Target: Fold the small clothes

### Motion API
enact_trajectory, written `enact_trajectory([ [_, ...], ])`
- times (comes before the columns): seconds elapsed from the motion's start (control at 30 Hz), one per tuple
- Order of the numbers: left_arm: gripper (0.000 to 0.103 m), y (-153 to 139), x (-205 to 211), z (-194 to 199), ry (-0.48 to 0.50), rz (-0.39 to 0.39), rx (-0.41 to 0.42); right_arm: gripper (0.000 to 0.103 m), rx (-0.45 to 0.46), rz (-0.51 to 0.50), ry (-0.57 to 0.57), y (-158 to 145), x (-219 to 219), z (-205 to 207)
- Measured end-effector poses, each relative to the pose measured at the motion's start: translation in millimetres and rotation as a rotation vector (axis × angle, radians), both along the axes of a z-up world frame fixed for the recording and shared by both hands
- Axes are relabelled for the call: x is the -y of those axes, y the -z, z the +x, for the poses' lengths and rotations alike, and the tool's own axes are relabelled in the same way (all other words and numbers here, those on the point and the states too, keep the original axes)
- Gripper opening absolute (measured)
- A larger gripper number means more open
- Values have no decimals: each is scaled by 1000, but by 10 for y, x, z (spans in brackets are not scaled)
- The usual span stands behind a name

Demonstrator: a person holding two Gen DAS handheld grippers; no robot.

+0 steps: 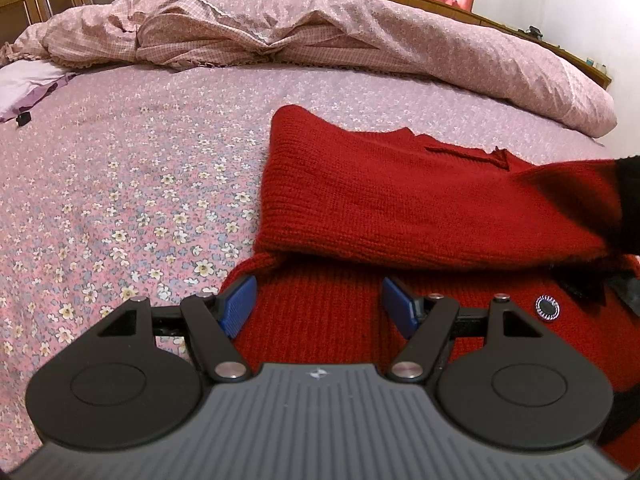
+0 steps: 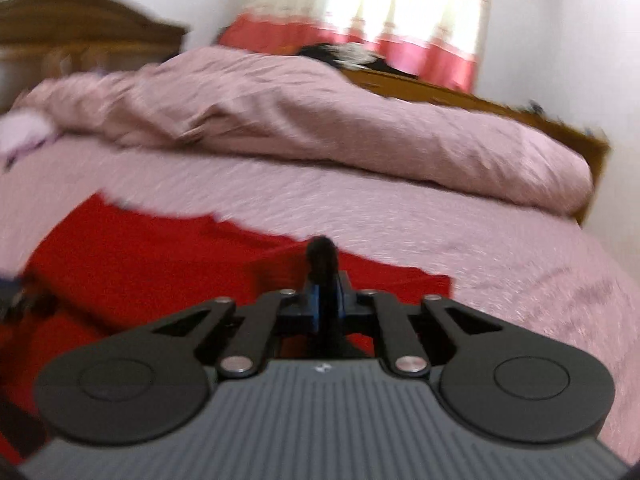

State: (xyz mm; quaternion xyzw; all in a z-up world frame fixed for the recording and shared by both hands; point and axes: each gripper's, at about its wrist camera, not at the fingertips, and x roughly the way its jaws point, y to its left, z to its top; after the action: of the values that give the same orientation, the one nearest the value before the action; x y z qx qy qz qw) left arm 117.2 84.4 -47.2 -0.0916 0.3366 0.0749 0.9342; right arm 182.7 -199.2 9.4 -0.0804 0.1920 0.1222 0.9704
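A red knitted sweater (image 1: 380, 200) lies on the flowered bedsheet (image 1: 120, 180), its top part folded over the body. A round dark button (image 1: 547, 307) sits on the front. My left gripper (image 1: 318, 300) hovers low over the sweater's near edge, open, blue pads (image 1: 240, 304) either side of the red knit without pressing it. A blurred red sleeve ending in black (image 1: 628, 200) comes in from the right. In the blurred right wrist view my right gripper (image 2: 325, 296) is shut on a black piece of cloth (image 2: 322, 252), apparently the cuff, above the sweater (image 2: 140, 264).
A rumpled pink duvet (image 1: 280, 32) is heaped along the far side of the bed. A purple cloth (image 1: 24, 88) lies at the far left. A wooden bed frame (image 1: 520, 28) and a curtain (image 2: 400, 20) stand beyond.
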Motion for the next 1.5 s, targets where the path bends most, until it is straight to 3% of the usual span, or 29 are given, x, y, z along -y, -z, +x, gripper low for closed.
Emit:
enact_trajectory([
  [0.1, 75, -18, -16, 16, -7, -13, -3, 12, -81, 130, 63, -5, 307, 307],
  [0.3, 75, -46, 12, 38, -1, 0, 0, 16, -254, 267, 54, 252, 628, 596],
  [0.37, 75, -45, 23, 56, -1, 4, -2, 19, -251, 268, 42, 292, 643, 586],
  [0.5, 75, -43, 55, 80, 2, 19, -9, 44, -262, 281, 40, 354, 658, 596],
  [0.67, 75, -34, 84, 97, 1, 37, -17, 47, -285, 348, 26, 387, 720, 702],
  [0.77, 75, -27, 95, 102, 1, 47, -18, 45, -288, 353, 10, 389, 723, 709],
  [0.8, 75, -25, 96, 105, 1, 50, -19, 33, -288, 353, 1, 384, 724, 710],
  [0.83, 75, -23, 100, 105, 3, 54, -19, 12, -284, 356, -14, 376, 722, 706],
  [1.1, 75, 6, 134, 130, 10, 87, -21, 10, -88, 349, 48, 77, 706, 650],
  [1.27, 75, 8, 137, 130, 15, 93, -21, 11, -139, 237, 91, 380, 588, 867],
  [1.33, 75, -24, 133, 112, 27, 88, -25, 11, -162, 242, 106, 530, 598, 896],
  [1.5, 75, -261, 158, 4, 64, 63, 36, 19, -172, 249, 119, 485, 632, 848],
])
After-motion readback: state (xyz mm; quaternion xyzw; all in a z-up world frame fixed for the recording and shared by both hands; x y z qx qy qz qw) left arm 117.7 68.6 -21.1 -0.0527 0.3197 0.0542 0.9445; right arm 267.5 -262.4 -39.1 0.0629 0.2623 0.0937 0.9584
